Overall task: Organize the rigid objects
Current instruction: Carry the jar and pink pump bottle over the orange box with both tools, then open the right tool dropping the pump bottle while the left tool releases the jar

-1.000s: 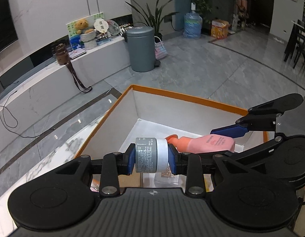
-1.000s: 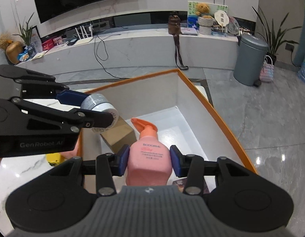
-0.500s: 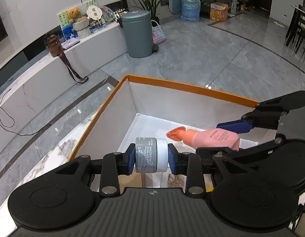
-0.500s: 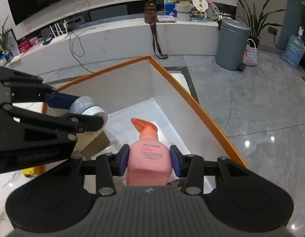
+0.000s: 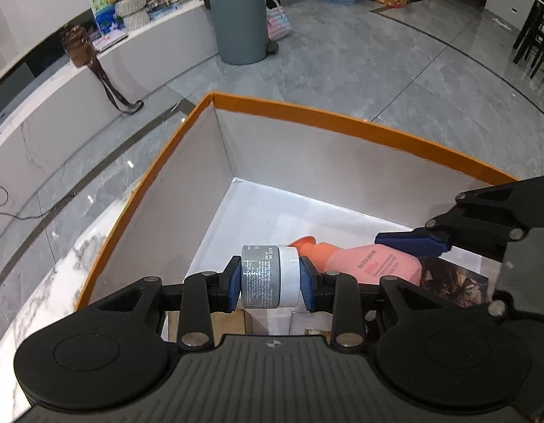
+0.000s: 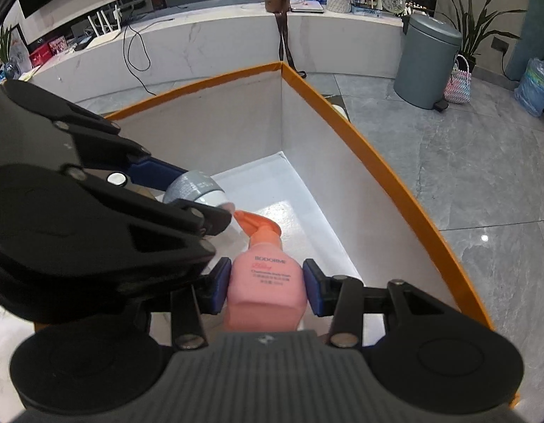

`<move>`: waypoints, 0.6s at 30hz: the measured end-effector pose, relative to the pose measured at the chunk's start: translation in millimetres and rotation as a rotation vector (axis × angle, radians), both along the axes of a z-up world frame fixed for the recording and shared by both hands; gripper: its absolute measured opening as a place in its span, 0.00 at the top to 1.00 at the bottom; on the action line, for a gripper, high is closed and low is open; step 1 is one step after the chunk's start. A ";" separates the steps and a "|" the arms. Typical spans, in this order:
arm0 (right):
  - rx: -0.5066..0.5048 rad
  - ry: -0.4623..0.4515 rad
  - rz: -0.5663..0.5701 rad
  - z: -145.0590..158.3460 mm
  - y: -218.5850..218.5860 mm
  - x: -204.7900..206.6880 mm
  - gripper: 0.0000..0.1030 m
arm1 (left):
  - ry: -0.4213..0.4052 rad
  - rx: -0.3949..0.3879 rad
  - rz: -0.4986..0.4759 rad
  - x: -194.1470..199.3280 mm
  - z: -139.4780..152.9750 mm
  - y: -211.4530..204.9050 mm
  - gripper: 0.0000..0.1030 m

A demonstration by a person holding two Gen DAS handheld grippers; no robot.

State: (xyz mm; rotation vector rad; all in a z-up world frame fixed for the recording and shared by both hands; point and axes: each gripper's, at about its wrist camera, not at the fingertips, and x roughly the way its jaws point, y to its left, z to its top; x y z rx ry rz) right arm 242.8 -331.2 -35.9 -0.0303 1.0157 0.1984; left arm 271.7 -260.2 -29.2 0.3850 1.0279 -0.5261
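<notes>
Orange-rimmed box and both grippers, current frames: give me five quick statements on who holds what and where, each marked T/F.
1. The left gripper is shut on a grey jar with a white lid. True.
2. The right gripper is empty. False: it is shut on the pink pump bottle.
3. Both held items are over the inside of the orange-rimmed box. True.
4. The bottle's orange pump head points back toward the right wrist camera. False: it points away, toward the far corner of the box.
5. The grey pedal bin stands inside the box. False: it stands on the floor beyond it.
</notes>
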 end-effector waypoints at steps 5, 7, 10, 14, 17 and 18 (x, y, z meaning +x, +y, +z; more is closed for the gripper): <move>-0.017 0.018 0.004 -2.6 1.3 2.5 0.58 | 0.039 0.000 0.011 7.5 -8.2 0.0 0.64; -0.026 0.024 0.010 -3.0 4.2 1.3 0.58 | 0.048 0.005 0.013 8.8 -10.8 -1.4 0.64; -0.048 0.041 0.018 -5.0 7.8 0.9 0.58 | 0.070 0.015 0.013 12.4 -14.8 -3.3 0.64; -0.077 0.040 0.012 -5.3 10.4 1.0 0.55 | 0.072 0.025 0.023 13.3 -13.2 -3.9 0.54; -0.112 0.051 -0.019 -7.0 10.9 0.7 0.43 | 0.060 0.026 0.022 12.7 -11.0 -3.4 0.46; -0.112 0.046 -0.021 -6.4 10.9 0.0 0.43 | 0.062 0.019 0.024 12.6 -10.3 -2.4 0.45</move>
